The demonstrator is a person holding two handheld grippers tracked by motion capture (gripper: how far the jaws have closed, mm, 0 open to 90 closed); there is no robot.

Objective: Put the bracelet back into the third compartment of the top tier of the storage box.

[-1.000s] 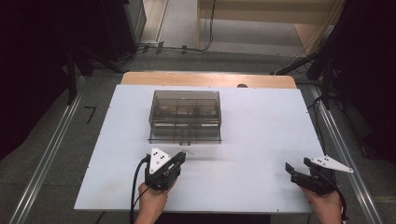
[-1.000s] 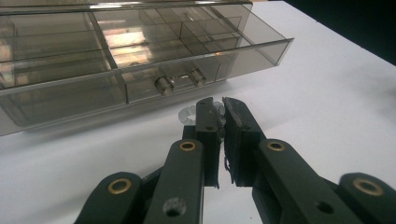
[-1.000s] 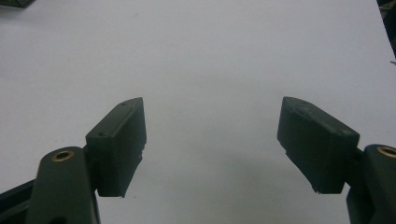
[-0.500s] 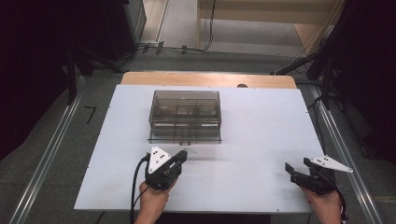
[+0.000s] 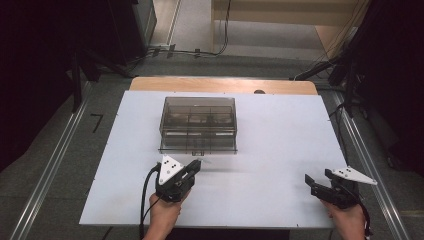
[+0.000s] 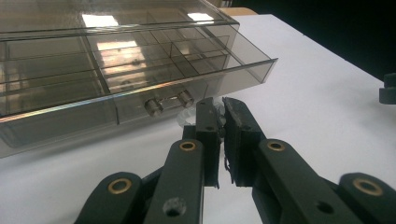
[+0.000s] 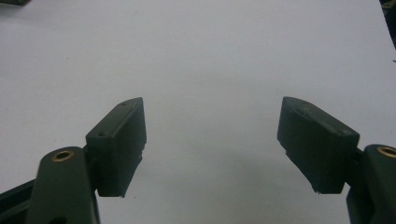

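A smoky see-through plastic organiser box (image 5: pixel 199 122) with several compartments stands in the middle of the white tabletop (image 5: pixel 280 135). In the left gripper view the box (image 6: pixel 116 60) shows a drawer front with two small metal knobs (image 6: pixel 154 106). My left gripper (image 5: pixel 194 166) lies just in front of the box, and its jaws (image 6: pixel 219 109) are shut, tips close to the knobs, with nothing visibly held. My right gripper (image 5: pixel 319 178) rests near the table's front right corner. Its jaws (image 7: pixel 212 135) stand wide open over bare white surface.
A wooden table edge (image 5: pixel 220 84) shows behind the white top. Metal rails (image 5: pixel 55 165) run along the floor on both sides, and cables lie at the back. The right gripper (image 6: pixel 387 88) peeks in at the right edge of the left gripper view.
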